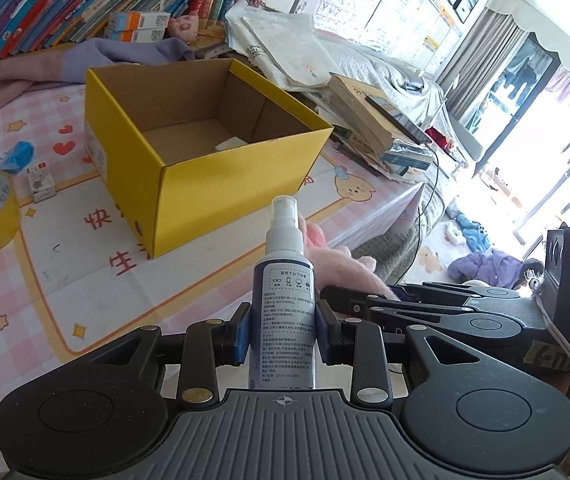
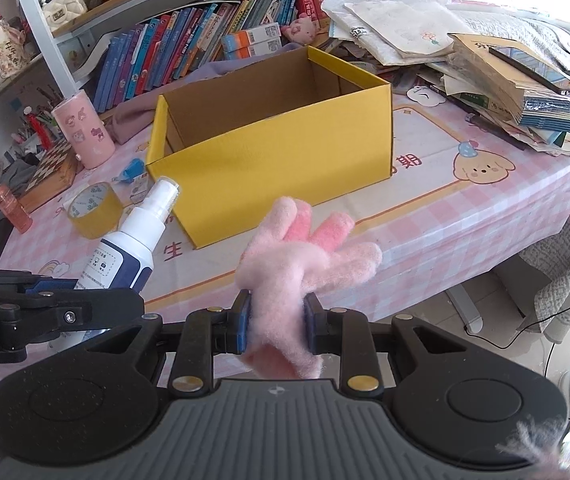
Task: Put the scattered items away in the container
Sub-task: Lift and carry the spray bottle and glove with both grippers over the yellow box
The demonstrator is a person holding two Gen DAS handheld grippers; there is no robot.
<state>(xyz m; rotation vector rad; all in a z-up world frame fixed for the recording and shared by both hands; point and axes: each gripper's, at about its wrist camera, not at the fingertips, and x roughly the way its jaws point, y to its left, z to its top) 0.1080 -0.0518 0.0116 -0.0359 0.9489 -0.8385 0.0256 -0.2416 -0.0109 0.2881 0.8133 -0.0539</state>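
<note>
On the far left of the table [image 2: 465,216], a roll of yellow tape [image 2: 95,210] lies flat, with a small white carton [image 1: 41,186] and a blue scrap [image 1: 21,154] close by; the tape looks rigid and light, and its rim is probably the easiest place to pinch. Next comes the left tool [image 1: 283,338], clamped on the lower body of a white spray bottle [image 1: 283,312] that stands upright between the pads. The bottle is hard, smooth plastic and likely slippery, so a hold on the labelled barrel, below the narrow neck, seems soundest. Beyond it the yellow box [image 1: 213,176] sits open and almost empty. To the right, the right tool [image 2: 277,326] is closed on a pink fluffy glove [image 2: 305,248], squeezed at its cuff with the fingers flopping forward. It looks soft, very light and unbreakable; any bunched part should do, though loose ends may catch the box wall.
</note>
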